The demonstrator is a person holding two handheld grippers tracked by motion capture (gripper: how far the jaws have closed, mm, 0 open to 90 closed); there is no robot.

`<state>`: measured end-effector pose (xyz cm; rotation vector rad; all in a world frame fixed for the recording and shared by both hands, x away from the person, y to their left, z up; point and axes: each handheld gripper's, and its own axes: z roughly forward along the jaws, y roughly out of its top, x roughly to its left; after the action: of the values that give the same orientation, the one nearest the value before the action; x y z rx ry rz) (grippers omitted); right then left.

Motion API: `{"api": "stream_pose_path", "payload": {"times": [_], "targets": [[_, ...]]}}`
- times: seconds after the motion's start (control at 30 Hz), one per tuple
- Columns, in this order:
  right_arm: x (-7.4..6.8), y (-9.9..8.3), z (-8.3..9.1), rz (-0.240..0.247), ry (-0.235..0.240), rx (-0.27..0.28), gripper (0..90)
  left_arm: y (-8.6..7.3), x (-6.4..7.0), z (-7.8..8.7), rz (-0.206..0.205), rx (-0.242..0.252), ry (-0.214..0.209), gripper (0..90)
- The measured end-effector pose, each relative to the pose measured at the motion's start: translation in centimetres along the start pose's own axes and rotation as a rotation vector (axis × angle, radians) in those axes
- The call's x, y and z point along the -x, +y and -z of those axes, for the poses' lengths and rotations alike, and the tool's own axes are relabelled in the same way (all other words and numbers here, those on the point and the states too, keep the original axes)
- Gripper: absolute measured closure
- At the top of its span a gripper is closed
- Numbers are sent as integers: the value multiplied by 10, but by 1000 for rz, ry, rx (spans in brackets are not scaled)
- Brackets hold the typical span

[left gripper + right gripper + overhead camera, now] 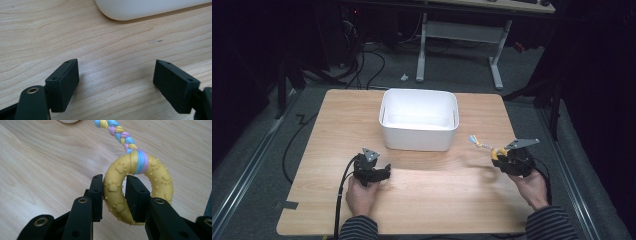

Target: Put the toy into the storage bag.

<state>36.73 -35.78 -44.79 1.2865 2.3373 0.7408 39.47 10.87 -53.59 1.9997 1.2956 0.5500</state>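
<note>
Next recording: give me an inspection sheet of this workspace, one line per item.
Surface: light wooden table, bare around the hands.
Job's things: yellow ring toy with paw prints and a braided pastel rope tied through it, near the table's right edge; white bin at centre back, inside looks empty.
Clutter: nothing seen on the table.
Grippers: left gripper jaws wide apart over bare wood, holding nothing; right gripper jaws shut on the ring's band.
Cables: a black cable trails from the left gripper off the near edge; more cables lie on the floor behind.
Surroundings: dark room, grey floor, a white desk frame behind, a strip of tape on the floor at left.
</note>
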Motion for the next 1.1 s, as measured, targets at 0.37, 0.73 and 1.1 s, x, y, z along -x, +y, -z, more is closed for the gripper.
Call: {"api": "stream_pose_path", "payload": {"times": [0.37,0.73,1.1], "targets": [[-26,0,23,66,-7,36,684,0,0,0,0,0,0,212],[-36,14,37,113,1,65,684,0,0,0,0,0,0,212],[-44,39,44,155,1,80,684,0,0,0,0,0,0,212]]}}
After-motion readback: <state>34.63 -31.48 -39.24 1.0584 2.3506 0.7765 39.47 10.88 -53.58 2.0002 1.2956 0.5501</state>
